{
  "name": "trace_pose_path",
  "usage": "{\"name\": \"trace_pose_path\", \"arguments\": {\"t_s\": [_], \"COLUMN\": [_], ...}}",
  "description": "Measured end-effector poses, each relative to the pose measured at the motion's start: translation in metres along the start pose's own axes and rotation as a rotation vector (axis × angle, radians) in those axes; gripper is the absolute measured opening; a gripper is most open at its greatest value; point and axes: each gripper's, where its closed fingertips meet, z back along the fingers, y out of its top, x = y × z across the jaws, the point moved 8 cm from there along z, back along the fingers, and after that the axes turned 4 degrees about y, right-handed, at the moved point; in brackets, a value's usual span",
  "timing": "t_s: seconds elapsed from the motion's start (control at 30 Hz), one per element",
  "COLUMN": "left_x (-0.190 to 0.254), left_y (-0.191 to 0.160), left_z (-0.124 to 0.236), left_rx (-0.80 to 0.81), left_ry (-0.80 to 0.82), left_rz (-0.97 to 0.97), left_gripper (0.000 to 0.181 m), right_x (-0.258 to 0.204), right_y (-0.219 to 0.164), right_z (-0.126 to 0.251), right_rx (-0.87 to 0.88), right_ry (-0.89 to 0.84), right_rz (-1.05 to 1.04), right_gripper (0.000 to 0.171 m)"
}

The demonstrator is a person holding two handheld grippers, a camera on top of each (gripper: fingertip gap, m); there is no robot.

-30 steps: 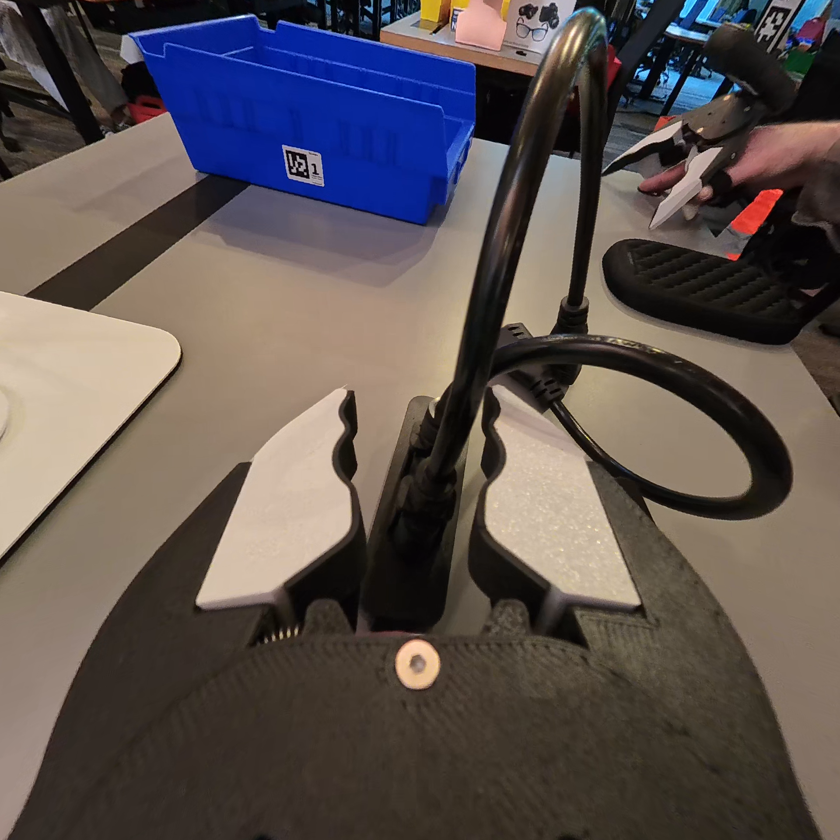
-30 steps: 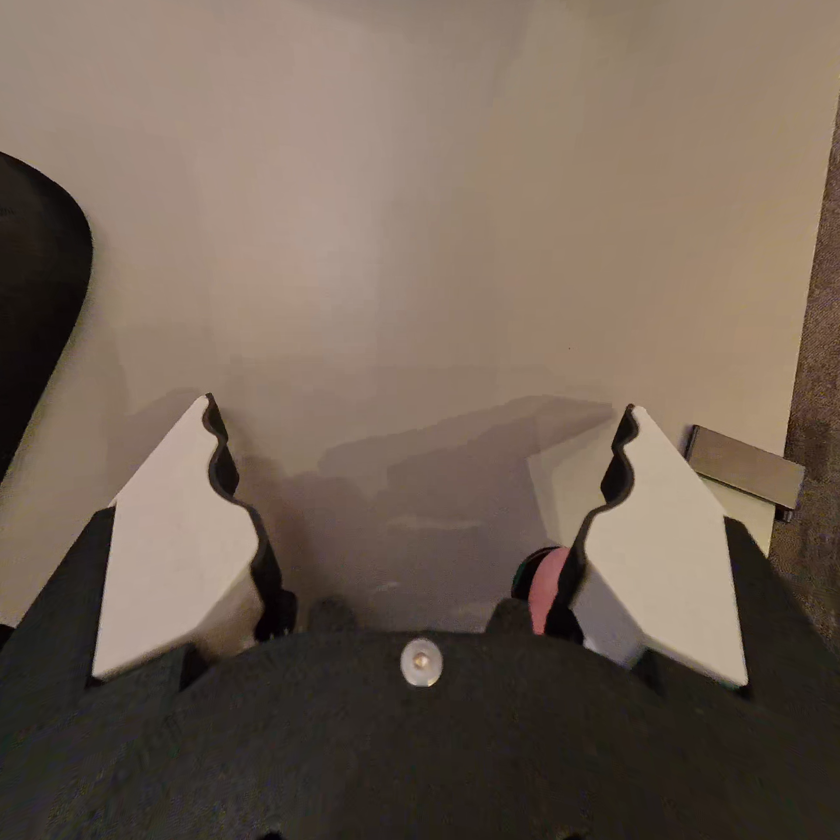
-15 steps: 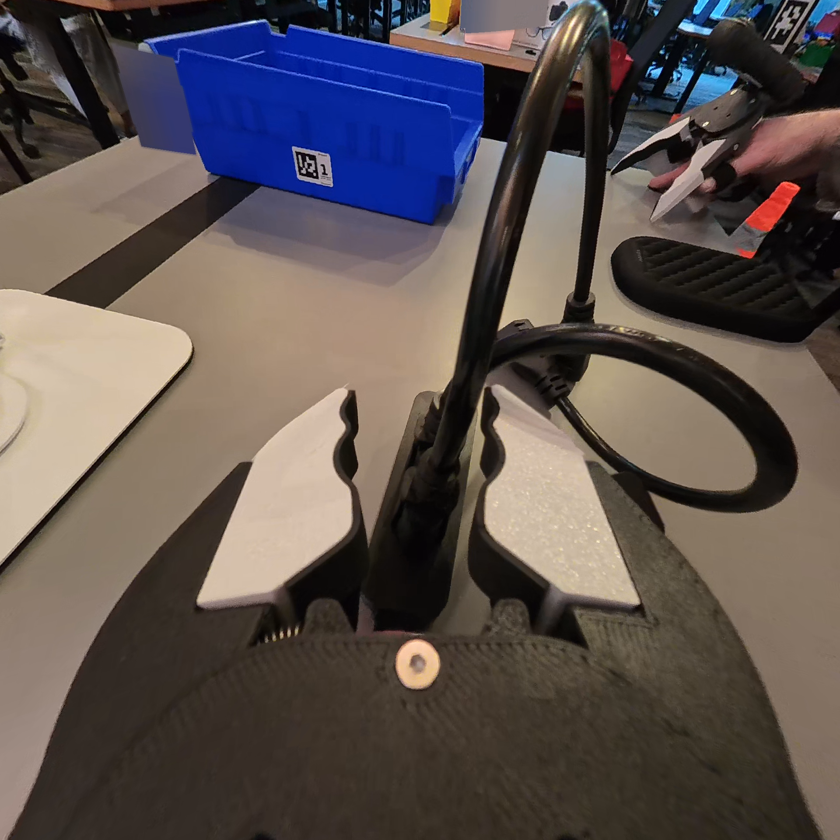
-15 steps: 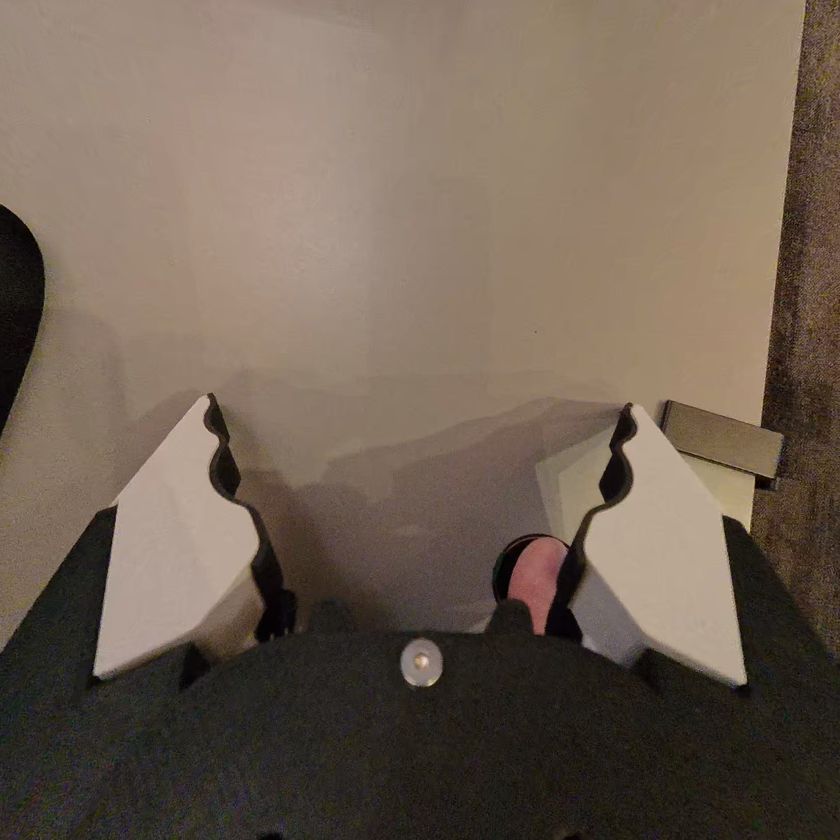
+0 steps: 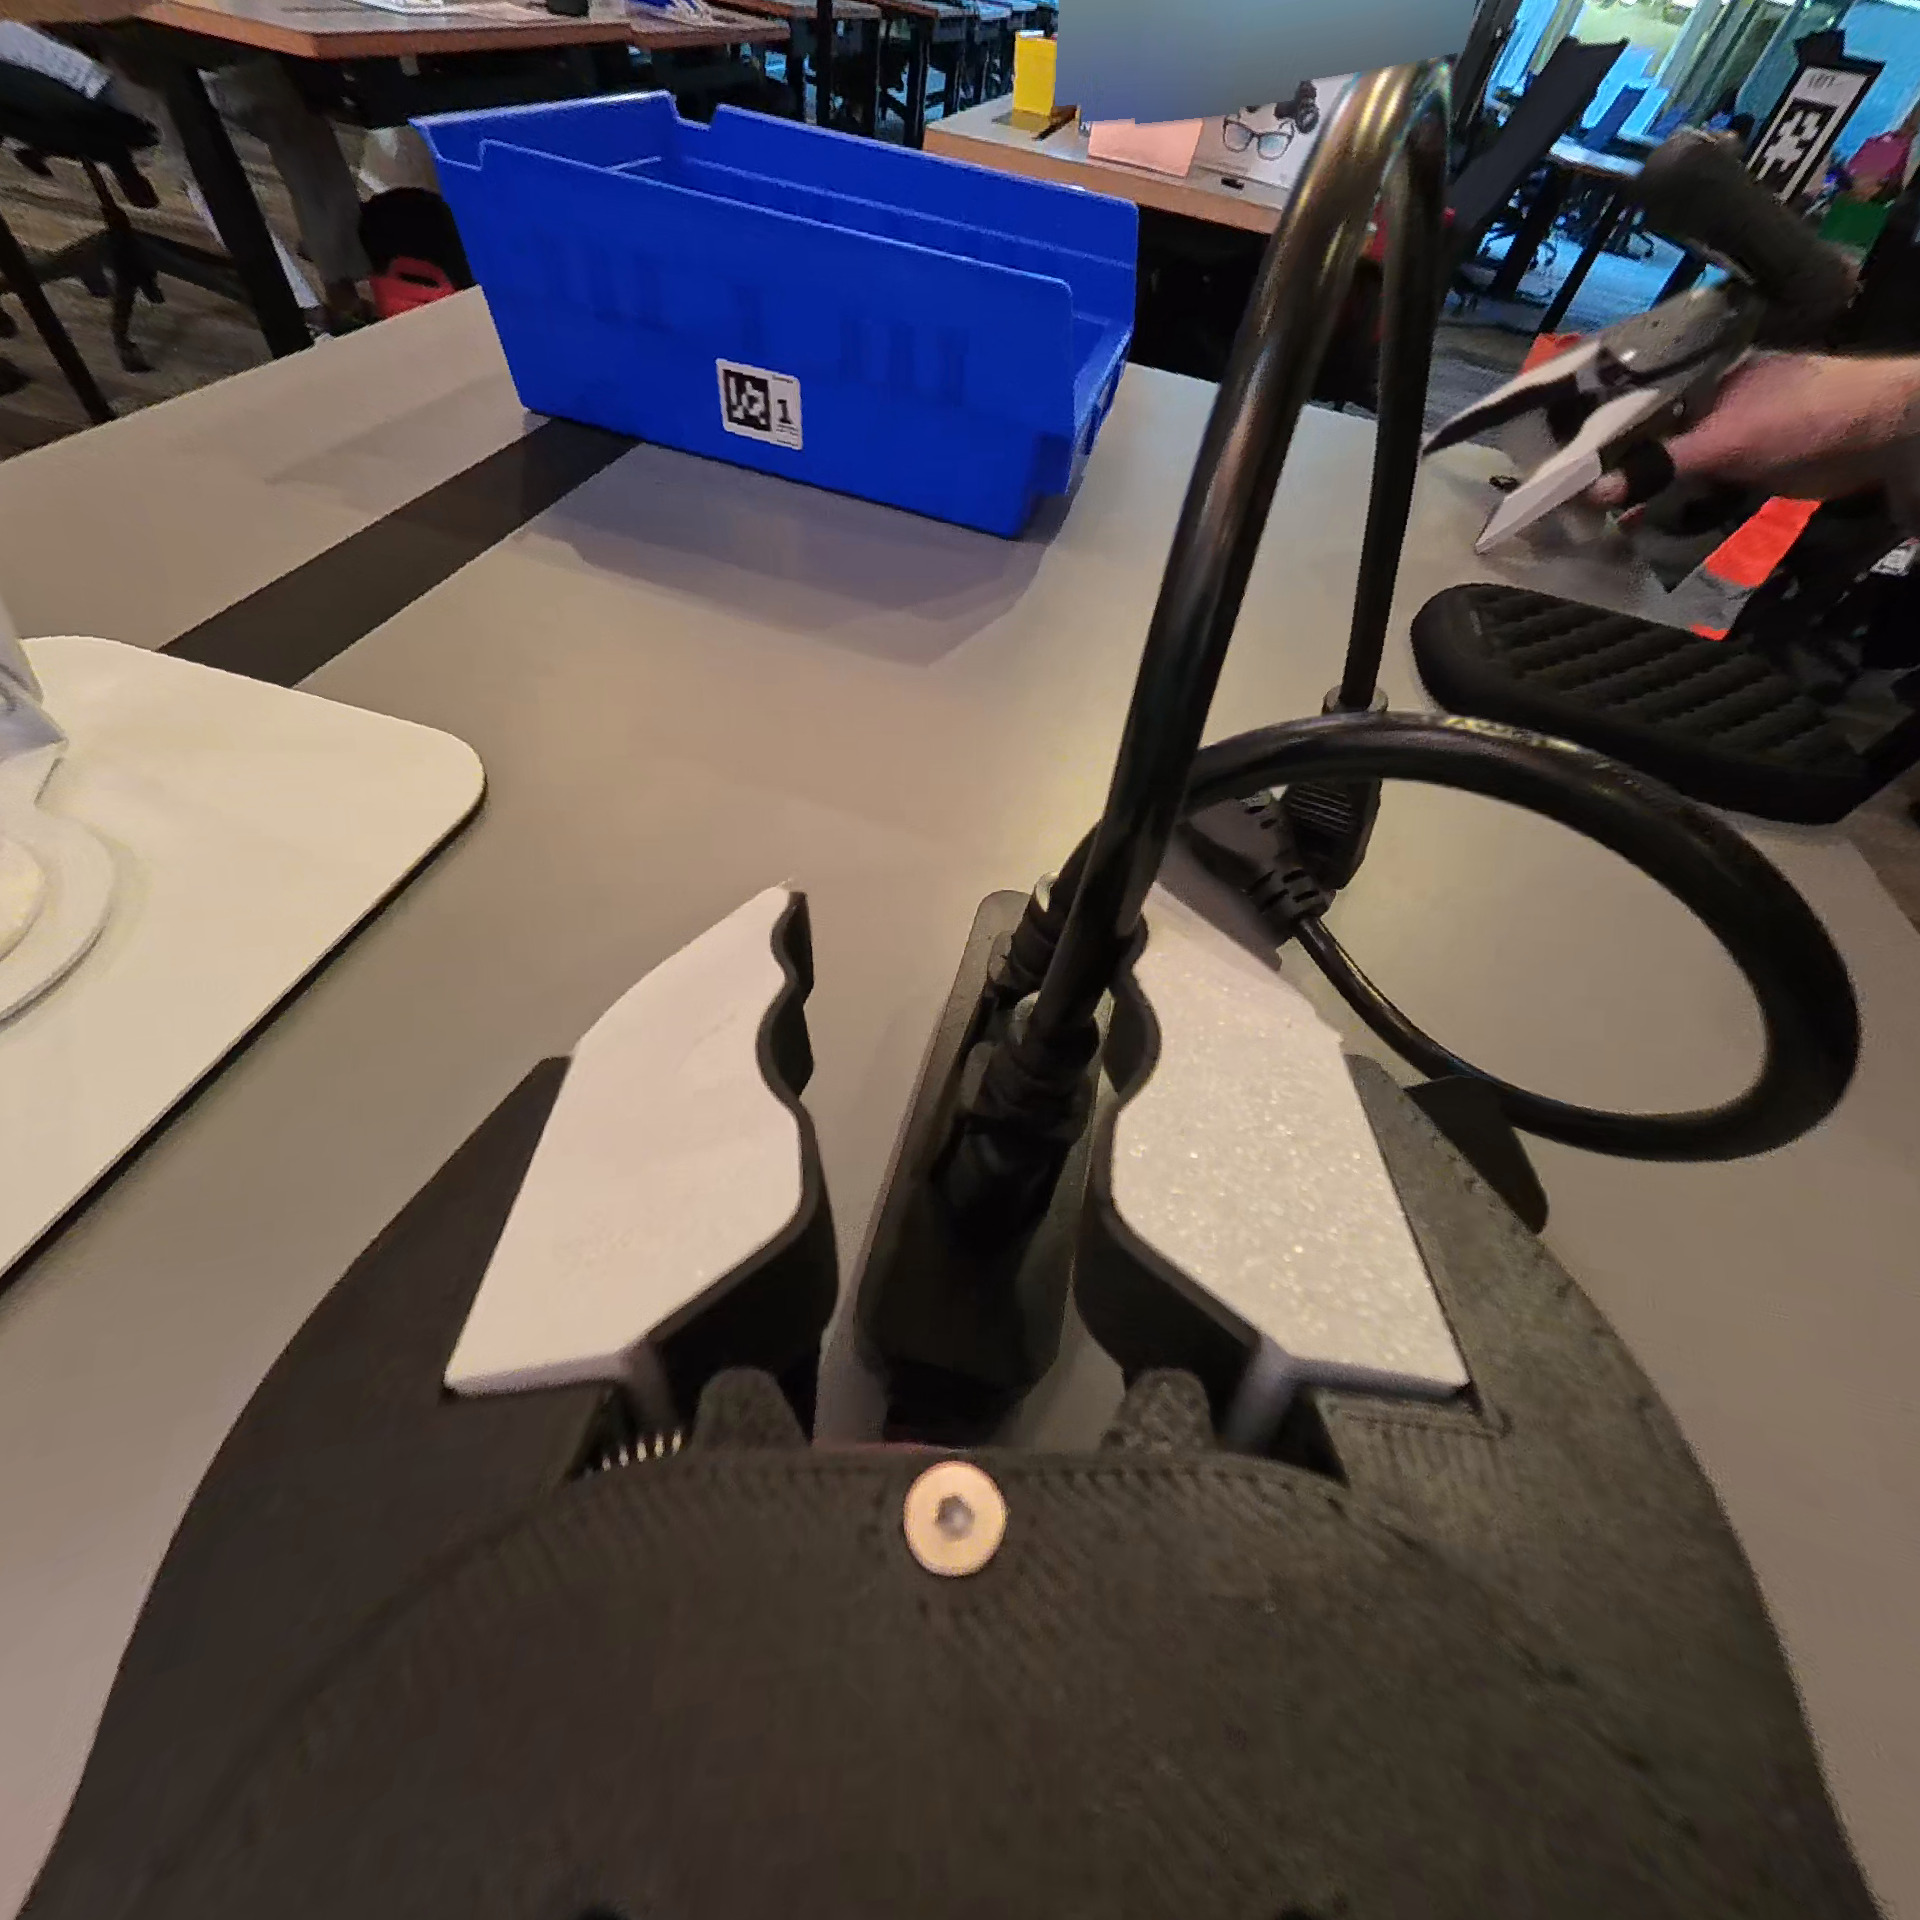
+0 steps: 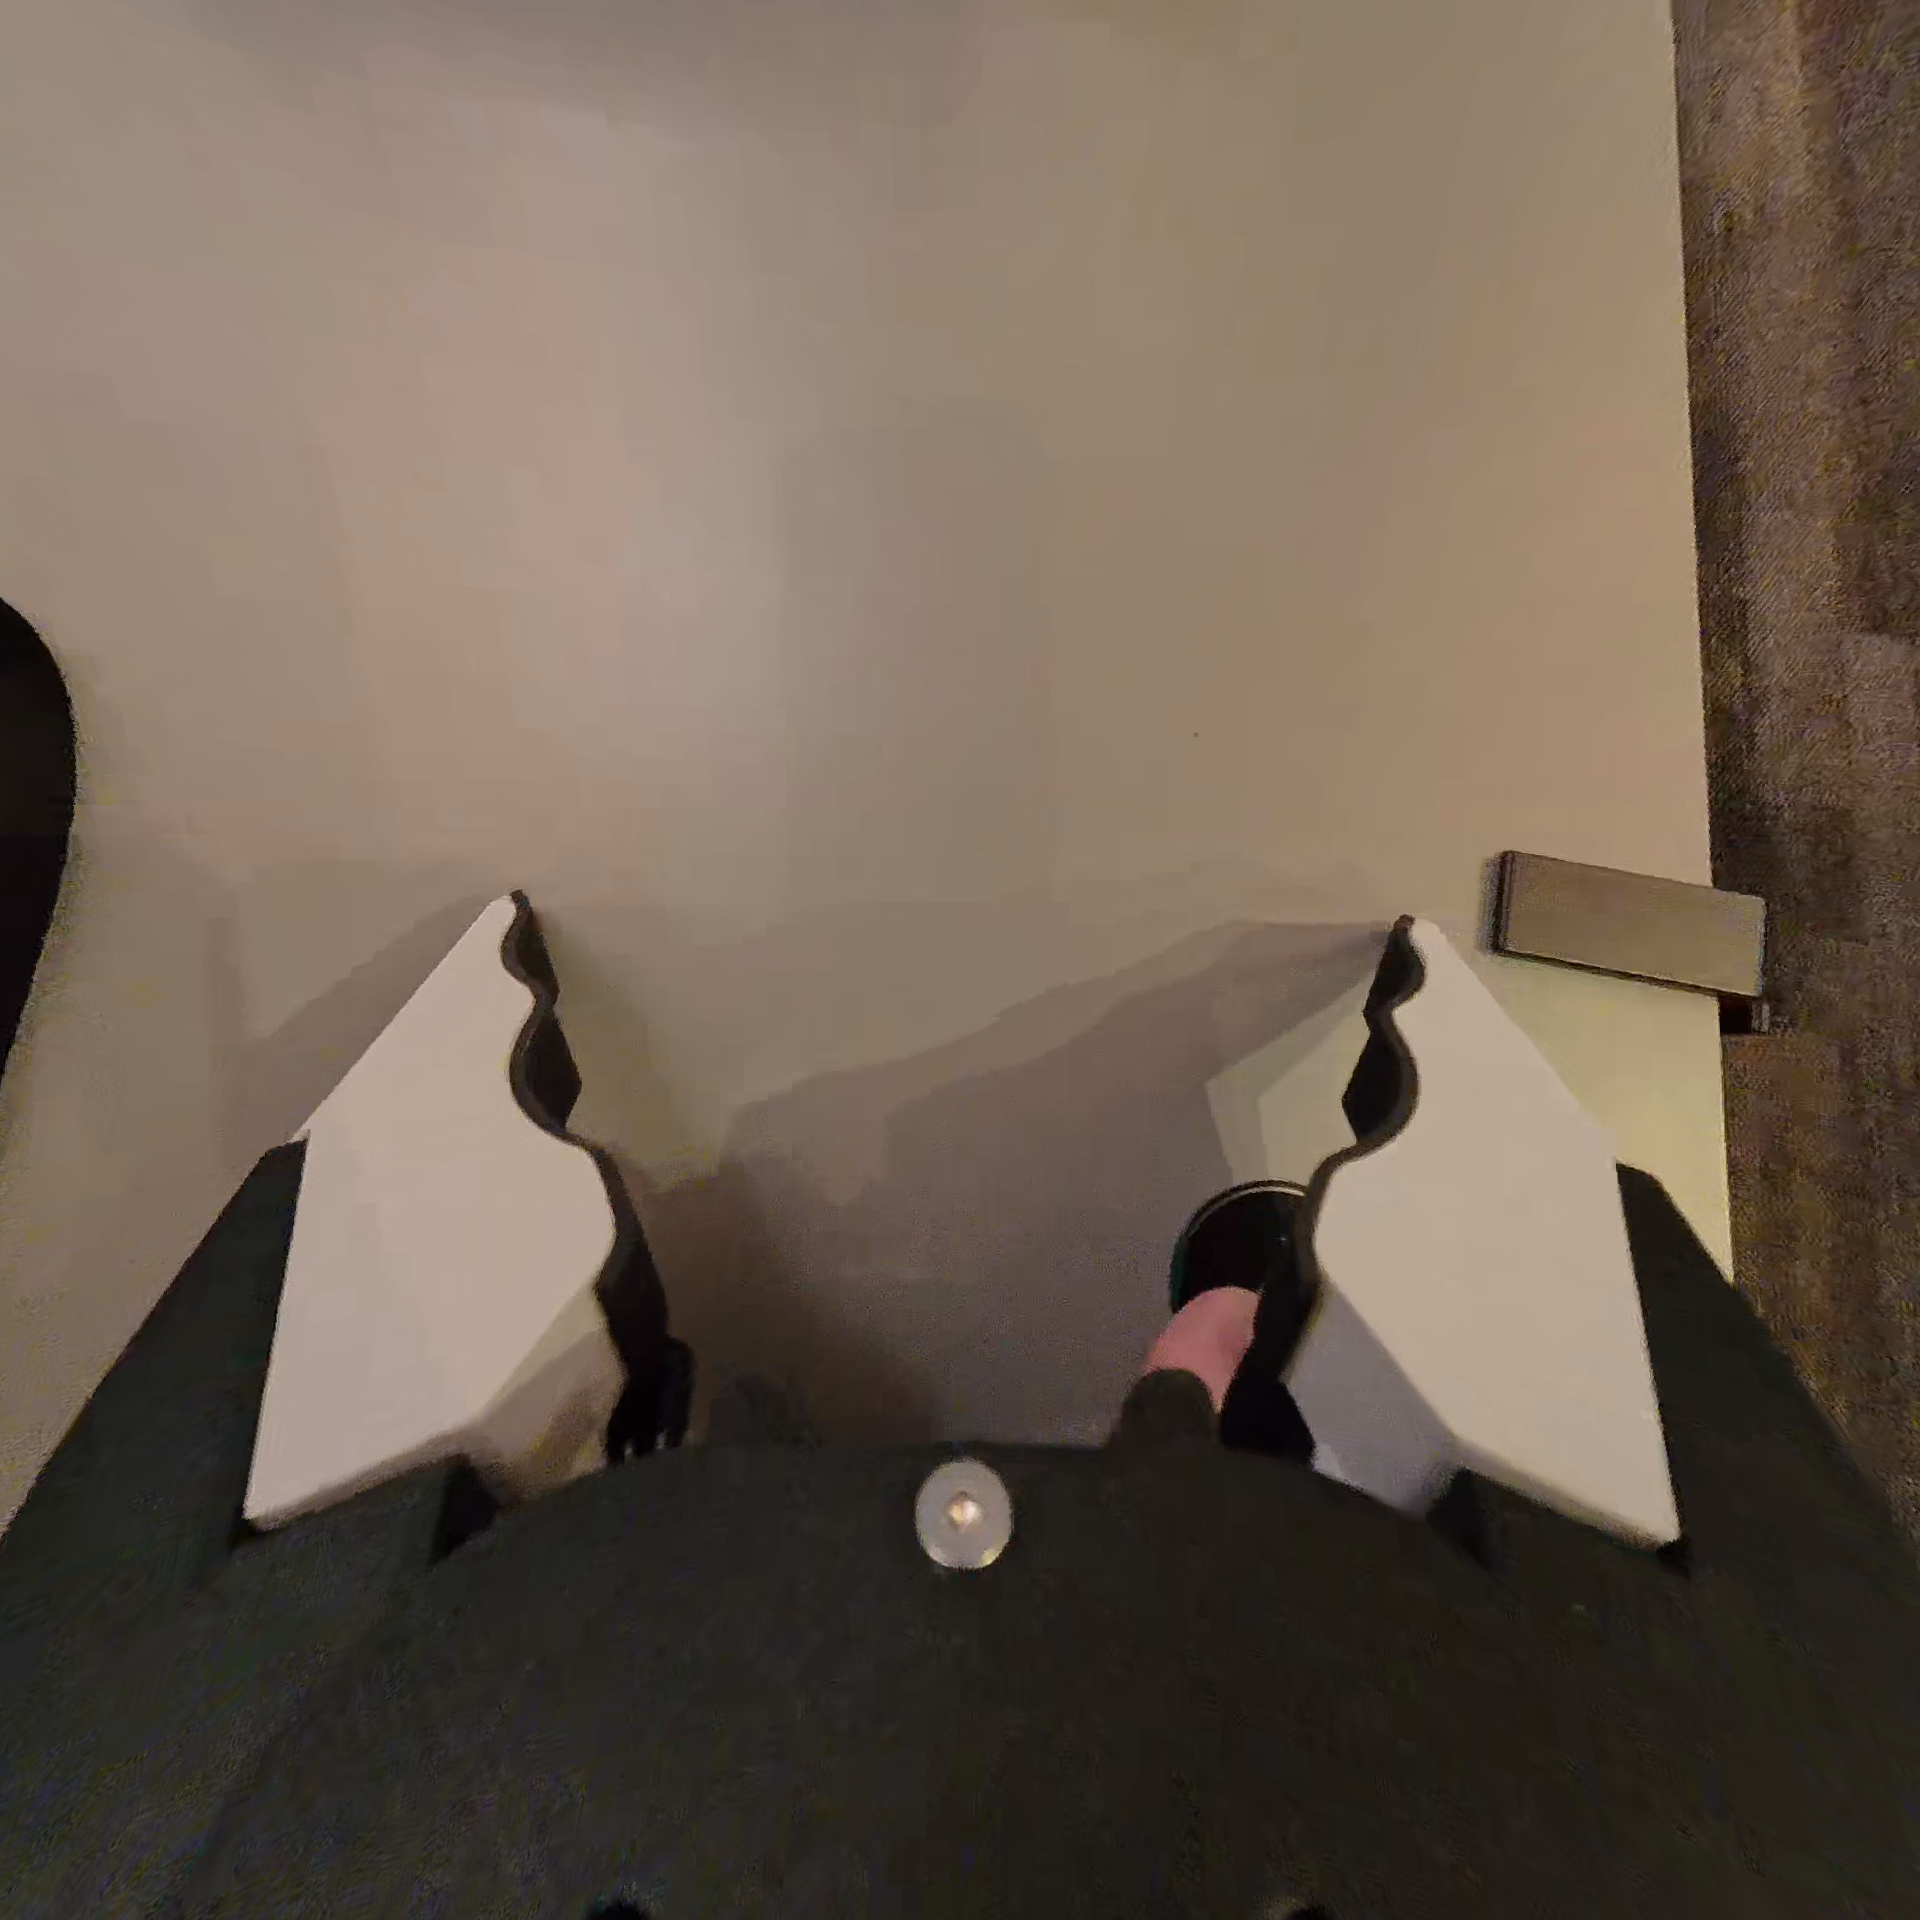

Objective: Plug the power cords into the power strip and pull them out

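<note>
Underneath everything lies a grey table (image 5: 727, 727) crossed by a dark stripe, and the black power strip (image 5: 966, 1195) on it serves as the landmark. Beyond the strip and to its left stands a blue bin (image 5: 790, 343) bearing a square marker label; nearer on the left lies a white mat (image 5: 229, 831). To the strip's right, at the table's edge, sits a black ribbed pad (image 5: 1631, 696). Farther behind are other desks and chairs in a dim office room.

Straddling the strip, the left gripper (image 5: 961, 935) has its jaws narrowly apart on either side of the body, with a gap on the left; whether the right finger touches cannot be told. A black power cord (image 5: 1226, 520) is plugged into the strip between the fingers and arches high above it, coming down to a second plug (image 5: 1330, 821) beyond the strip's far end. Another thick black cable (image 5: 1714, 883) loops to the right of the strip.

Well to the right of the strip, the right gripper (image 5: 1538, 457) hovers above the table, held by a hand (image 5: 1787, 426); in its own view its jaws stand wide with nothing between them, above bare tabletop beside carpet (image 6: 1818, 520), a small metal bracket (image 6: 1631, 920) at the table's edge
</note>
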Motion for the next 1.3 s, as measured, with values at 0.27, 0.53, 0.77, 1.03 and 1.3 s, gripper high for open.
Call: {"name": "trace_pose_path", "arguments": {"t_s": [0.27,0.53,0.77,1.03,1.3], "left_x": [-0.009,-0.009,-0.001,0.003,0.023], "left_y": [0.0,0.014,0.027,0.056,0.069], "left_z": [0.0,0.022,0.057,0.081,0.089], "left_rx": [0.055,0.018,-0.032,-0.083,-0.118], "left_ry": [-0.019,0.073,0.24,0.383,0.504], "left_rz": [0.051,0.24,0.381,0.444,0.552], "left_gripper": [0.057,0.058,0.058,0.061,0.062], "right_x": [0.003,0.006,0.005,0.005,0.003], "right_y": [0.0,0.005,0.008,0.015,0.022], "right_z": [0.001,0.001,0.005,0.01,0.017], "right_rx": [-0.012,-0.068,-0.072,-0.055,-0.047], "right_ry": [0.027,0.034,0.051,0.048,0.037], "right_rz": [0.023,0.023,0.024,-0.009,-0.02], "right_gripper": [0.142,0.149,0.154,0.154,0.156]}}
